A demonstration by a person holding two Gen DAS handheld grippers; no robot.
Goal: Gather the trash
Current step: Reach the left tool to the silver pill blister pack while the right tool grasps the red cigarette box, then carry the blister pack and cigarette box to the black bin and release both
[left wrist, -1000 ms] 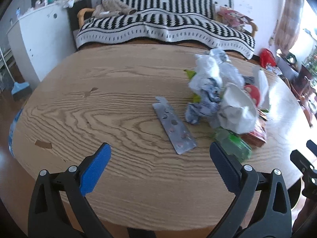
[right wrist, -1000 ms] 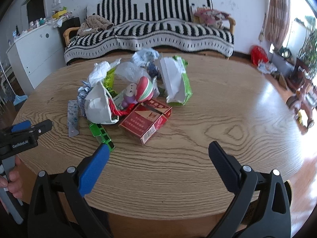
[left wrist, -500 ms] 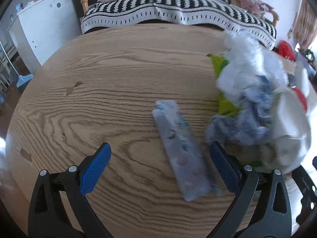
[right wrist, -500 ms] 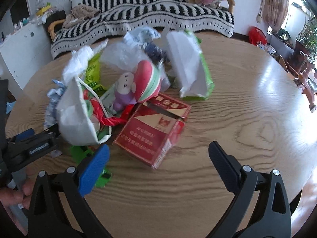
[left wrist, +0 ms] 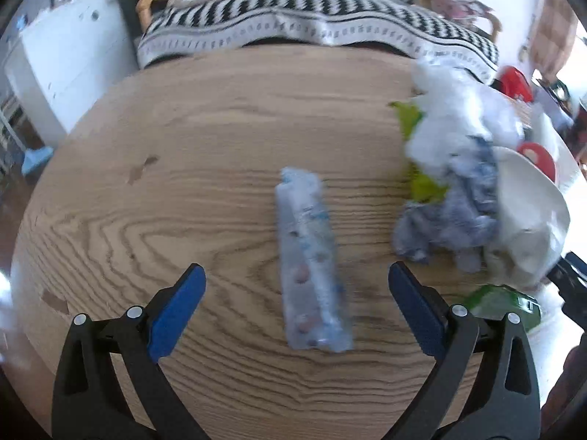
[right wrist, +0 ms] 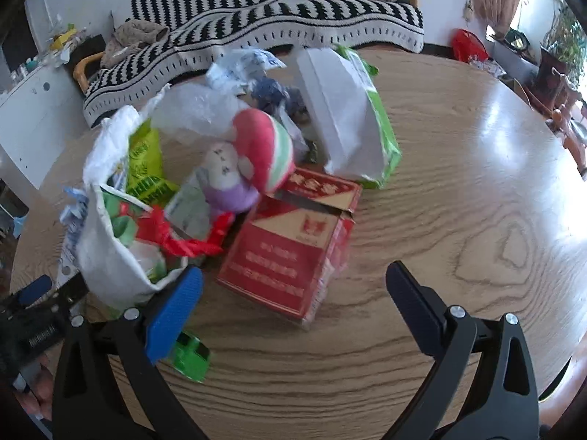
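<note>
On the desk (left wrist: 205,154), a blister pack (left wrist: 312,267) lies between the spread fingers of the left gripper (left wrist: 296,288); trash pile (left wrist: 473,183) at 2 o'clock. Right gripper (right wrist: 293,289), spread, faces a red carton (right wrist: 293,245) at 12 o'clock.

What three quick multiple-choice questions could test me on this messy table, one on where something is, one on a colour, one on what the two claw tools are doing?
1. Where does the pill strip lie?
A. Flat on the wooden table, apart from the trash pile
B. Inside the white bag
C. On the sofa

2. What colour is the flat carton in front of the right gripper?
A. Blue
B. Red
C. Yellow

3. What state are both grippers in?
A. Both shut on trash
B. Left gripper shut, right open
C. Both open, holding nothing

Answers: 1 A, the strip rests alone on bare wood left of the heap. 2 B, its top face is red with pale print. 3 C, each wrist view shows the fingers spread wide with nothing between them.
</note>
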